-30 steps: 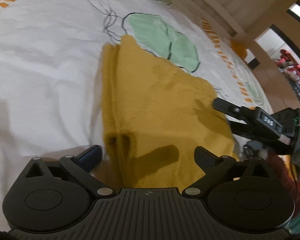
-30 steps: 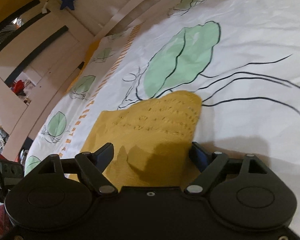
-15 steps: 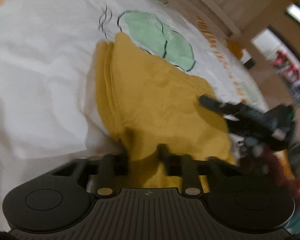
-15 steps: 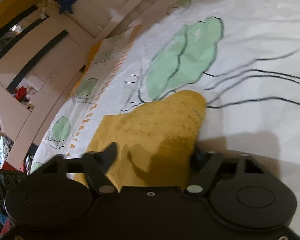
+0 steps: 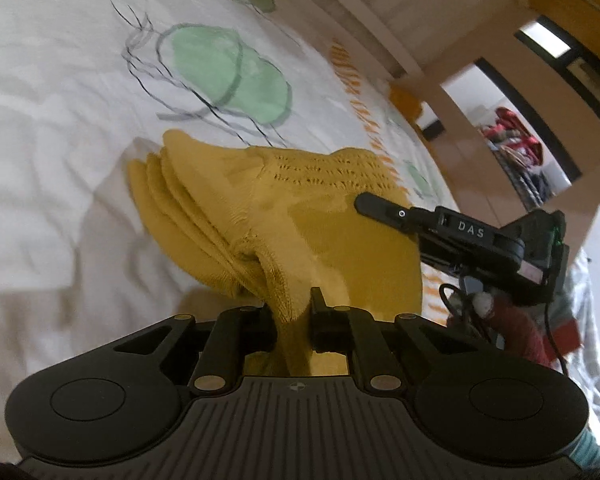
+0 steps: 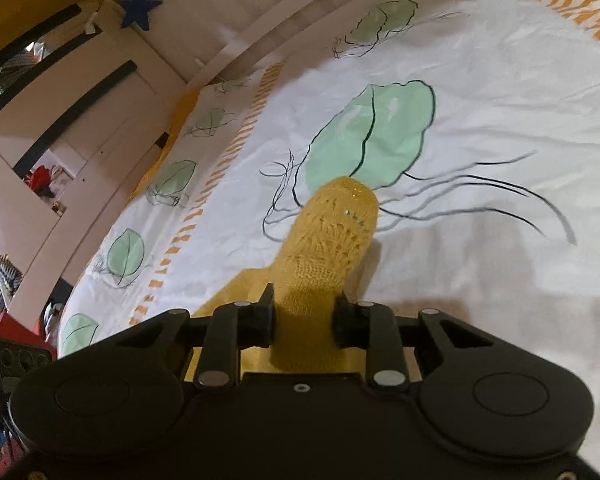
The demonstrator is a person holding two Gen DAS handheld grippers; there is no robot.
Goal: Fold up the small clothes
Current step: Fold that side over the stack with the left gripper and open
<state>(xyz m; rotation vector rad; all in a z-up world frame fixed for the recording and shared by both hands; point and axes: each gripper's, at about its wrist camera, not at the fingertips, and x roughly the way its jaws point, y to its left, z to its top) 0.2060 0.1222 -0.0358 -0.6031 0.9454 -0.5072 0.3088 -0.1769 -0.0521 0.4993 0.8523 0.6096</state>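
A mustard-yellow knitted garment (image 5: 284,208) lies on a white bedsheet (image 5: 52,128) printed with green leaves. My left gripper (image 5: 290,312) is shut on the garment's near edge, which bunches up between the fingers. My right gripper (image 6: 304,312) is shut on another edge of the same garment (image 6: 332,232), lifted into a ridge. The right gripper also shows in the left wrist view (image 5: 452,232), at the garment's right side.
A pale wooden bed rail (image 6: 228,52) runs along the far side of the sheet. A blue star (image 6: 140,6) hangs on the wall. Cluttered clothes (image 5: 516,148) show through a doorway beyond the bed. The sheet has an orange patterned border (image 6: 236,140).
Both grippers went from open around the garment's edges to shut on them. The cloth is now pulled up into folds, where it lay flat before.
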